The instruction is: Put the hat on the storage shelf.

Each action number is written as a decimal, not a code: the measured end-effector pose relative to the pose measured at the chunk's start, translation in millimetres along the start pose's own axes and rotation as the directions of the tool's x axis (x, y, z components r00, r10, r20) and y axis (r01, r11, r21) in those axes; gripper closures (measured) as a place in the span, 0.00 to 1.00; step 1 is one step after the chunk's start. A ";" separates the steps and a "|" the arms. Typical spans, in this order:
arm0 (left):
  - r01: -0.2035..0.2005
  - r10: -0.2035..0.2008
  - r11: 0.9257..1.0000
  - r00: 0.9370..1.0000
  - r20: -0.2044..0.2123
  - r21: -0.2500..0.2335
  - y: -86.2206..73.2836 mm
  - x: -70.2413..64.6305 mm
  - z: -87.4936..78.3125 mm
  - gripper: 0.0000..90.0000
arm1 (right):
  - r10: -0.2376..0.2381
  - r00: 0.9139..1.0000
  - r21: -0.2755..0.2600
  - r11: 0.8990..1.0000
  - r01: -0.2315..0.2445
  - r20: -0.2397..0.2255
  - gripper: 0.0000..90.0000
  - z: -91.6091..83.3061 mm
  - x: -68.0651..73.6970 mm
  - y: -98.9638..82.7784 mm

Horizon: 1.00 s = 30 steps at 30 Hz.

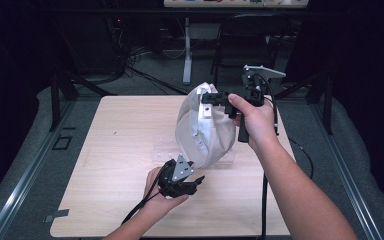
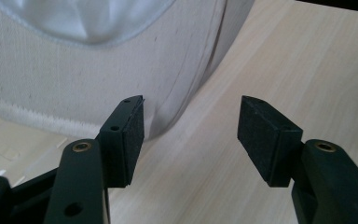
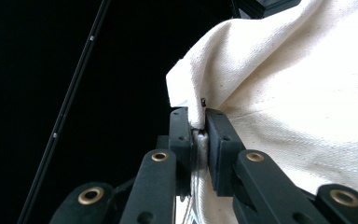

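Observation:
A white cloth cap (image 1: pixel 200 127) hangs above the middle of the wooden table (image 1: pixel 120 150), its lower edge close to the tabletop. My right gripper (image 1: pixel 207 97) is shut on the cap's upper edge and holds it up; in the right gripper view the jaws (image 3: pixel 199 126) pinch a fold of the cap's fabric (image 3: pixel 298 93). My left gripper (image 1: pixel 199 182) sits low, just in front of the cap's lower part. Its jaws (image 2: pixel 191 135) stand open with nothing between them, and the cap's stitched rim (image 2: pixel 74 70) lies just beyond the left pad, over the table (image 2: pixel 284 60).
A clear plastic piece (image 1: pixel 162 152) lies on the table under and beside the cap. Bare tabletop stretches to the left and toward the near edge. Beyond the far edge are a dark chair (image 1: pixel 240 40), a white desk leg (image 1: pixel 186 50) and cables on the floor.

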<state>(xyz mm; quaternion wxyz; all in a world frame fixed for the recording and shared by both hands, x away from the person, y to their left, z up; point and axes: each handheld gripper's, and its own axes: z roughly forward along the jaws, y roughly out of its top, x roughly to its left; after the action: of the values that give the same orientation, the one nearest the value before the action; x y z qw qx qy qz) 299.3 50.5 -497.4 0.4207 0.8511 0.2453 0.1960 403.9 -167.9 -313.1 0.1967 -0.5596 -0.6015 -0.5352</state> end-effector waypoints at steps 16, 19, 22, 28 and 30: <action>-0.054 0.062 0.997 0.989 -0.132 0.063 9.7 14.1 2.4 0.84 | 0.002 1.000 -0.023 1.000 -0.002 -0.011 0.91 1.5 2.9 -0.5; -0.035 0.042 0.998 0.990 -0.133 0.051 10.5 24.3 -1.6 0.90 | -0.001 1.000 -0.026 1.000 0.001 -0.015 0.91 0.9 3.5 -0.3; 0.017 -0.015 0.999 0.995 -0.099 0.027 11.7 37.2 -5.1 0.92 | -0.004 1.000 -0.032 0.999 0.003 -0.020 0.91 1.8 5.0 -0.3; 0.111 -0.110 0.994 0.992 -0.065 0.004 9.5 56.7 -2.9 0.92 | -0.013 1.000 -0.023 1.000 0.012 -0.017 0.91 7.4 4.6 -1.2; 0.130 -0.129 0.992 0.990 -0.054 0.002 8.4 58.5 -0.7 0.92 | -0.013 1.000 -0.017 1.000 0.013 -0.013 0.91 10.6 3.2 -2.0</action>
<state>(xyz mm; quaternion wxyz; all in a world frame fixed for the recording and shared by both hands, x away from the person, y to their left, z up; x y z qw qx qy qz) 348.1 80.6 -482.7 0.4233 0.8291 0.3117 0.1902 405.0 -156.8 -315.0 0.1923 -0.5538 -0.5992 -0.5452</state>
